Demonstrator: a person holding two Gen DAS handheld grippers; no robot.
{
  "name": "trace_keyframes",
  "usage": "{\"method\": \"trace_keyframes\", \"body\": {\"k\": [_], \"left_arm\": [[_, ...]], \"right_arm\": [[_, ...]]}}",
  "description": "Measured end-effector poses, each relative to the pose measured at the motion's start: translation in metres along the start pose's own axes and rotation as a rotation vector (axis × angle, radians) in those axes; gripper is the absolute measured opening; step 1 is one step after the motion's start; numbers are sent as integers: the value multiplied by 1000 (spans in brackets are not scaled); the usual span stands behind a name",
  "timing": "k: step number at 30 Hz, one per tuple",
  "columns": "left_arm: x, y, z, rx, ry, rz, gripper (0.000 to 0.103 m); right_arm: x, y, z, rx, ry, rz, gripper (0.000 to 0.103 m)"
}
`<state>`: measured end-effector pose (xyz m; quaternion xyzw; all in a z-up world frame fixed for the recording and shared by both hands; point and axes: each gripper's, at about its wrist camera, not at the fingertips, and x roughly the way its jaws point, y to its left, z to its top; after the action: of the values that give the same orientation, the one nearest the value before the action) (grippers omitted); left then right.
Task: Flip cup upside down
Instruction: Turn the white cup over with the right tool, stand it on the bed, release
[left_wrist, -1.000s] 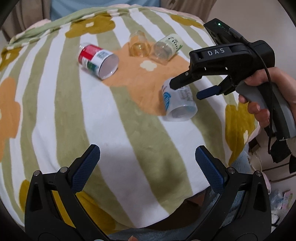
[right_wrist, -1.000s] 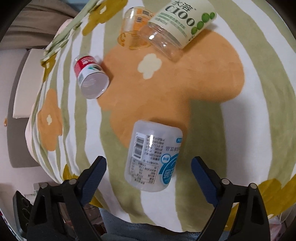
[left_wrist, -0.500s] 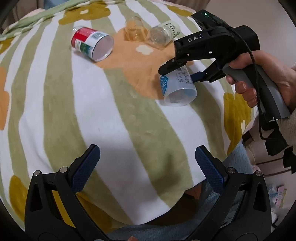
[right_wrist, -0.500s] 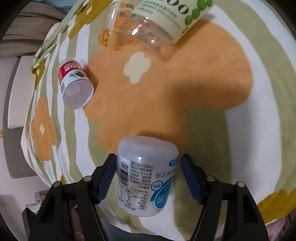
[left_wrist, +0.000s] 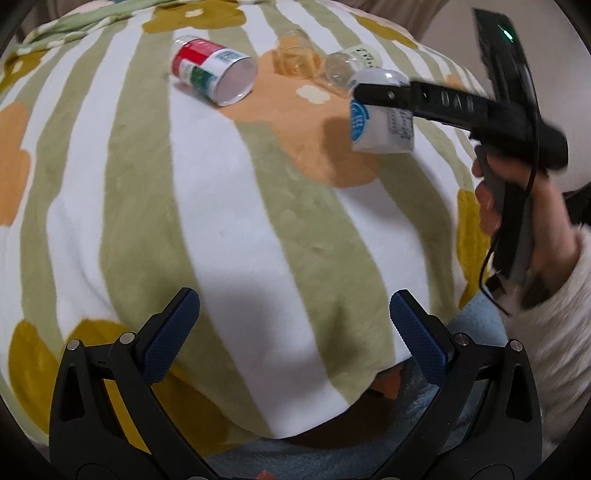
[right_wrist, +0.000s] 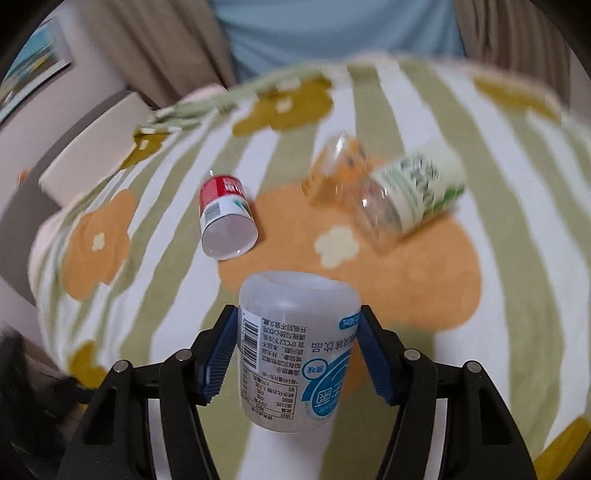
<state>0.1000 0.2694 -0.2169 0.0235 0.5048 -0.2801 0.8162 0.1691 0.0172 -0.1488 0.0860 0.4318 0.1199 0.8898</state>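
Observation:
My right gripper (right_wrist: 297, 347) is shut on a translucent white cup with a blue label (right_wrist: 295, 350). It holds the cup off the striped blanket, closed base up and mouth down. In the left wrist view the same cup (left_wrist: 382, 122) hangs in the right gripper (left_wrist: 373, 92) above the orange patch at the right. My left gripper (left_wrist: 291, 328) is open and empty, low over the near edge of the blanket.
A red and white cup (left_wrist: 212, 70) lies on its side at the back left. A clear orange cup (left_wrist: 295, 57) and a green-labelled clear cup (right_wrist: 410, 195) lie on their sides at the back. The striped flowered blanket (left_wrist: 221, 206) drops away at the near edge.
My right gripper closed on the white cup, lifted it off the blanket and turned it from lying on its side to base up. My left gripper stayed open and low.

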Motion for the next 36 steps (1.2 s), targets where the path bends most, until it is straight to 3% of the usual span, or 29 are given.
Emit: {"method": "trace_keyframes", "body": {"k": [5, 13, 20, 24, 26, 28, 36], "left_arm": [[-4, 8, -9, -64, -35, 13, 102], [-22, 10, -15, -88, -115, 54, 102], [-33, 6, -20, -118, -153, 59, 102], [-37, 1, -24, -125, -161, 70, 102], [-39, -2, -25, -123, -167, 77, 102], [-41, -5, -24, -116, -175, 88, 102], [-50, -19, -13, -103, -221, 116, 102]], "right_arm": [[6, 4, -25, -89, -127, -36, 60], [6, 1, -46, -123, -92, -17, 59], [5, 20, -65, -266, -38, -54, 59], [6, 18, -66, -250, -49, -48, 60], [6, 17, -66, -234, -59, -44, 65], [4, 15, -67, -223, -78, -52, 103], [-18, 12, -69, -197, -125, 7, 103]]}}
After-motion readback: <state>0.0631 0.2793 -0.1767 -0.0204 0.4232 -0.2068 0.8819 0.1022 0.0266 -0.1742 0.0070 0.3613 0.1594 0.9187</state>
